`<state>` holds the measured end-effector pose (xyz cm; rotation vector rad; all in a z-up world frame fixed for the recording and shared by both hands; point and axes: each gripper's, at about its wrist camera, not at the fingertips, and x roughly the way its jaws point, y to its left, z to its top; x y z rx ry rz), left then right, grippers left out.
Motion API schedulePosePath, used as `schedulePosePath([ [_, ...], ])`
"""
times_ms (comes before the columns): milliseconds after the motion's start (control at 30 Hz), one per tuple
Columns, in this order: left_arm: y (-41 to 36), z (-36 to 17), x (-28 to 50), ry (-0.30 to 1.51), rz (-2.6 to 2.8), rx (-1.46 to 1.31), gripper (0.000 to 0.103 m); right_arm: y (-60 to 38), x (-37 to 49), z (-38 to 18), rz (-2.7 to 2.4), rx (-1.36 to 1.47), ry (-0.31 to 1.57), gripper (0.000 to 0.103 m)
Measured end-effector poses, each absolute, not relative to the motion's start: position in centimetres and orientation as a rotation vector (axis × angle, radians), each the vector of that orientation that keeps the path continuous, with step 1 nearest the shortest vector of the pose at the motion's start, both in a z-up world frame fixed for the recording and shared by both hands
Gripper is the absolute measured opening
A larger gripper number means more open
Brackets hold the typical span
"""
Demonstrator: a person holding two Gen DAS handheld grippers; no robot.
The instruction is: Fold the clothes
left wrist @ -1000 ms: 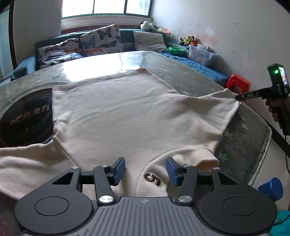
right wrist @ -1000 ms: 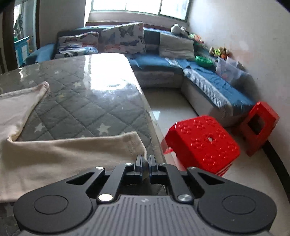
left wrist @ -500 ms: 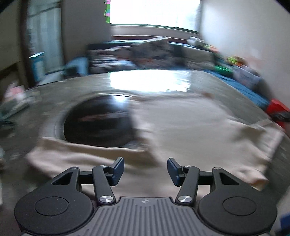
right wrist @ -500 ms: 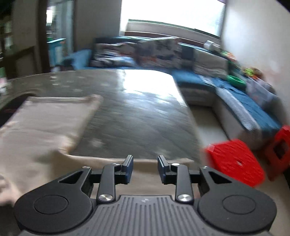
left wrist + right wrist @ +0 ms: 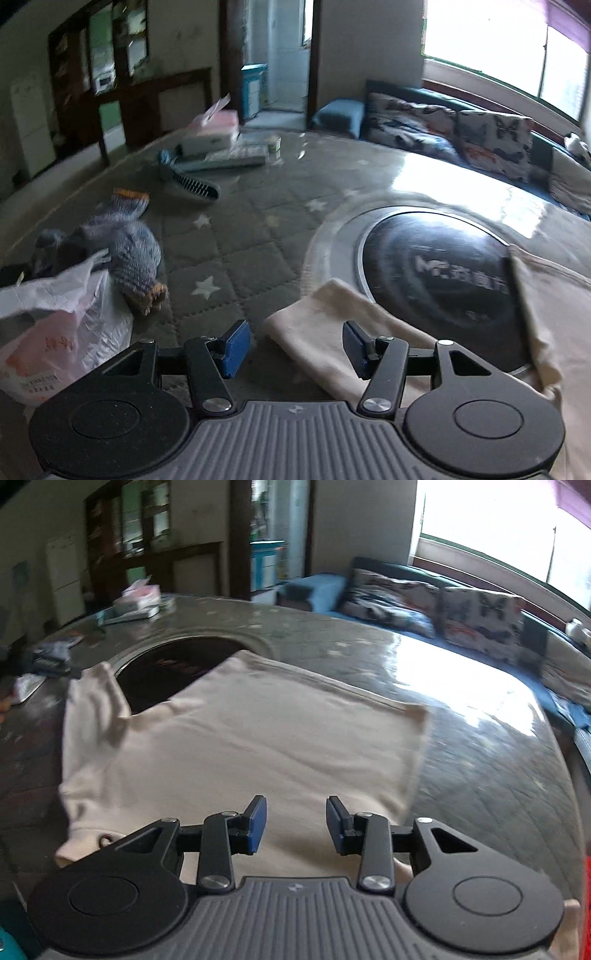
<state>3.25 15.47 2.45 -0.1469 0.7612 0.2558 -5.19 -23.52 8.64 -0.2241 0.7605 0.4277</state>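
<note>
A cream sweatshirt [image 5: 258, 738] lies spread flat on the grey quilted table [image 5: 240, 240], partly covering the dark round glass turntable [image 5: 436, 266]. In the left wrist view, its left sleeve end [image 5: 332, 321] lies just beyond and below my left gripper [image 5: 295, 336]. That gripper's jaws stand apart and are closing slightly, with no cloth pinched. My right gripper [image 5: 295, 812] hovers over the sweatshirt's body near its close edge. Its jaws are opening and nothing is between the blue pads [image 5: 256, 823].
A blue-grey knitted garment [image 5: 129, 251] and a white plastic bag [image 5: 62, 332] lie left of the sleeve. A dark comb [image 5: 195, 184], a tissue box [image 5: 214, 129] and papers sit at the table's far side. A sofa with butterfly cushions [image 5: 480, 133] runs beyond the table.
Both grippers swung left across the table. The right gripper opened, let go of the right sleeve cuff and now hangs over the sweatshirt's body. The left gripper went from the collar to the left sleeve end.
</note>
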Motion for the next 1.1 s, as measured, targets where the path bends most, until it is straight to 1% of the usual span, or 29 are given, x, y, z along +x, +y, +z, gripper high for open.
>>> schedulePosePath([
  [67, 15.7, 2.0, 3.5, 0.772, 0.266, -0.156, 0.050, -22.4, -4.9, 8.6, 0.449, -0.246, 0.762, 0.035],
  [100, 15.8, 1.8, 3.6, 0.771, 0.270, -0.160, 0.049, -21.9, -4.8, 8.5, 0.459, -0.256, 0.763, 0.035],
  [167, 16.0, 1.7, 3.4, 0.752, 0.264, -0.171, 0.037, -21.0, -4.7, 8.5, 0.477, -0.271, 0.762, 0.036],
  [200, 16.0, 1.7, 3.3, 0.747, 0.261, -0.175, 0.033, -20.6, -4.5, 8.4, 0.485, -0.278, 0.761, 0.036],
  [233, 16.0, 1.7, 3.3, 0.741, 0.258, -0.178, 0.023, -20.2, -4.3, 8.4, 0.493, -0.285, 0.761, 0.036],
  [267, 15.9, 1.7, 3.3, 0.734, 0.257, -0.177, 0.017, -19.8, -4.2, 8.4, 0.500, -0.291, 0.761, 0.036],
  [300, 15.9, 1.7, 3.2, 0.728, 0.261, -0.173, 0.014, -19.4, -4.0, 8.4, 0.508, -0.298, 0.761, 0.036],
  [333, 16.0, 1.8, 3.1, 0.722, 0.266, -0.173, 0.008, -19.0, -3.9, 8.4, 0.516, -0.306, 0.759, 0.036],
  [367, 16.0, 2.0, 2.9, 0.716, 0.271, -0.174, 0.006, -18.5, -3.7, 8.4, 0.524, -0.313, 0.757, 0.036],
  [800, 17.2, 2.3, 1.2, 0.701, 0.287, -0.206, 0.006, -11.3, 0.3, 7.6, 0.667, -0.294, 0.758, 0.034],
  [833, 17.2, 2.3, 1.2, 0.702, 0.287, -0.207, 0.006, -10.9, 0.6, 7.4, 0.668, -0.290, 0.757, 0.033],
  [867, 17.1, 2.3, 1.3, 0.706, 0.286, -0.207, 0.006, -10.4, 1.0, 7.2, 0.669, -0.284, 0.762, 0.028],
  [933, 17.1, 2.1, 1.3, 0.713, 0.285, -0.212, 0.006, -9.7, 1.7, 6.6, 0.675, -0.274, 0.778, 0.024],
  [1033, 17.2, 1.9, 1.2, 0.724, 0.288, -0.224, 0.010, -8.6, 2.3, 5.6, 0.700, -0.283, 0.799, 0.017],
  [1100, 17.3, 2.0, 0.9, 0.724, 0.291, -0.238, 0.013, -8.2, 2.3, 5.2, 0.705, -0.297, 0.802, 0.018],
])
